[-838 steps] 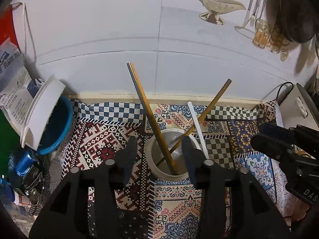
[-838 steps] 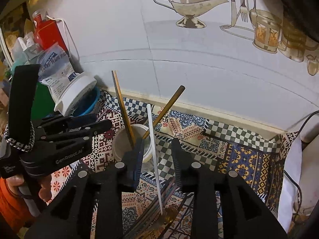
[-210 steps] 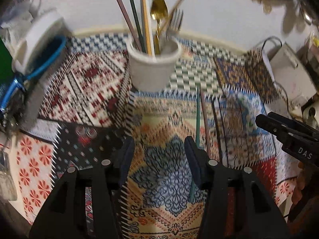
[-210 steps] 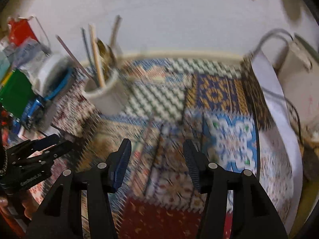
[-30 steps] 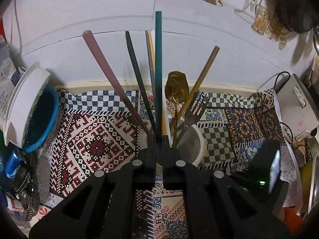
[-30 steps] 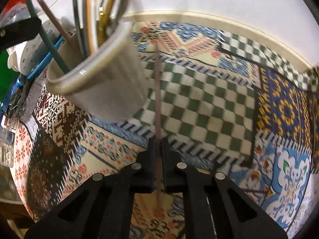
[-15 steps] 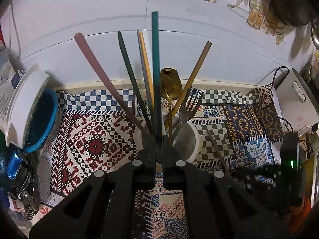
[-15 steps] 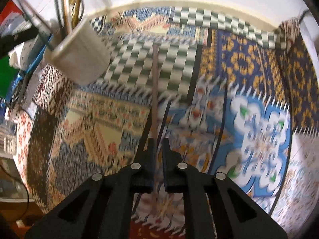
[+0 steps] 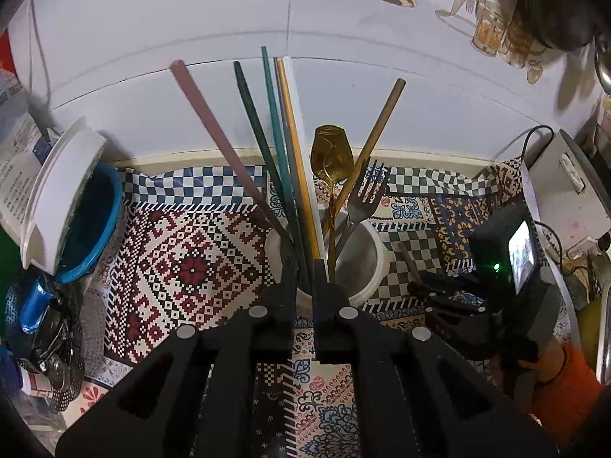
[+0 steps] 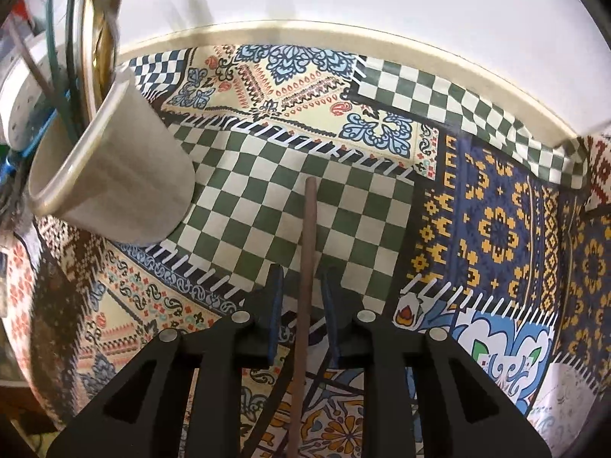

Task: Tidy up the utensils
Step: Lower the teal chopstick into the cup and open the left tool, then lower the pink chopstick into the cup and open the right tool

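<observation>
A: Chopstick, brown, lies on the patterned cloth between the right gripper's pads, which are parting and no longer press it.

B: And the left gripper?

A: Pressed together on a teal chopstick standing in the white cup, among a pink chopstick, a gold spoon and a fork.

B: Around them?

A: A blue tub far left, white wall behind.
</observation>
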A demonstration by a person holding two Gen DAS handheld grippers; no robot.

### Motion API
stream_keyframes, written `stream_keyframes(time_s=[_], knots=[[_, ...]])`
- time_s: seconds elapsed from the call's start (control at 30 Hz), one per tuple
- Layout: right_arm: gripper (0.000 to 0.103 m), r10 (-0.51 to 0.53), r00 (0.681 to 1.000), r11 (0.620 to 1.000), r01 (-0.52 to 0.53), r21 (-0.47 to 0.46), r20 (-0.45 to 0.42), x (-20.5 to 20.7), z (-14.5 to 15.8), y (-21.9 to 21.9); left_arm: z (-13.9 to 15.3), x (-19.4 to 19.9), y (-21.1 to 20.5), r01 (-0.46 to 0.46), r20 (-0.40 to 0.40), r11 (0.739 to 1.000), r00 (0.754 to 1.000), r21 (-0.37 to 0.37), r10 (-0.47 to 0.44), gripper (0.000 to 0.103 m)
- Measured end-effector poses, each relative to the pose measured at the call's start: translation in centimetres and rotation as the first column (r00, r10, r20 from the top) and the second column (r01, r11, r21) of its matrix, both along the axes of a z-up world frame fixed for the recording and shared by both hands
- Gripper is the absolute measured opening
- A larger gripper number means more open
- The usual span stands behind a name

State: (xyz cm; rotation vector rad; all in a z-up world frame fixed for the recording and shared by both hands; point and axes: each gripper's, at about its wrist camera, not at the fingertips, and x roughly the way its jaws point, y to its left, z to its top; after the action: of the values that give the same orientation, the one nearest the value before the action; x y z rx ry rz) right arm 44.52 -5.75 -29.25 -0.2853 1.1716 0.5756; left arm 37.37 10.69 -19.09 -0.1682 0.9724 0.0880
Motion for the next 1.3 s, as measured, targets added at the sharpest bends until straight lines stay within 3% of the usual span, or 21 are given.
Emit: stream_keyframes(time_s=[0.1,0.2,0.33,0.4,0.47,0.63,0.83,1.3], knots=[[0.007,-0.011,1.000,1.000,0.011,0.006,-0.002,-1.0,-0.3,0.5,0.1,-0.5,0.1,-0.007,0.004,1.000,1.000,0.000,0.007,0.005],[0.006,-0.043,0.994,0.996,0.050,0.075,-0.096,-0.9,0.0,-0.9,-0.1,-1.0,0.1,-0.016,-0.008,1.000,1.000,0.001,0.016,0.005],[0.006,-0.060,0.995,0.988,0.070,0.138,-0.078,-1.8,1.9,-2.5,0.3,-2.0,0.2,-0.024,-0.003,1.000,1.000,0.016,0.024,0.009],[0.006,-0.063,0.997,0.983,0.070,0.171,-0.041,-2.8,3.2,-3.2,0.7,-2.6,0.2,-0.036,0.008,0.999,0.999,0.029,0.036,0.017],[0.006,-0.073,0.997,0.975,0.071,0.212,0.002,-4.0,5.0,-3.9,1.2,-3.2,0.3,-0.051,0.024,0.998,0.998,0.031,0.051,0.032],[0.006,-0.089,0.992,0.956,0.060,0.288,0.087,-5.9,9.5,-5.0,2.2,-4.7,0.4,-0.076,0.054,0.997,0.996,0.024,0.074,0.048],[0.006,-0.093,0.974,0.935,0.015,0.355,0.204,-5.4,13.5,-4.2,3.2,-6.1,0.6,-0.104,0.081,0.994,0.992,0.030,0.101,0.058],[0.006,-0.042,0.908,0.882,-0.162,0.443,0.417,-4.9,22.8,0.7,5.7,-8.6,2.7,-0.204,0.146,0.979,0.969,0.026,0.199,0.063]])
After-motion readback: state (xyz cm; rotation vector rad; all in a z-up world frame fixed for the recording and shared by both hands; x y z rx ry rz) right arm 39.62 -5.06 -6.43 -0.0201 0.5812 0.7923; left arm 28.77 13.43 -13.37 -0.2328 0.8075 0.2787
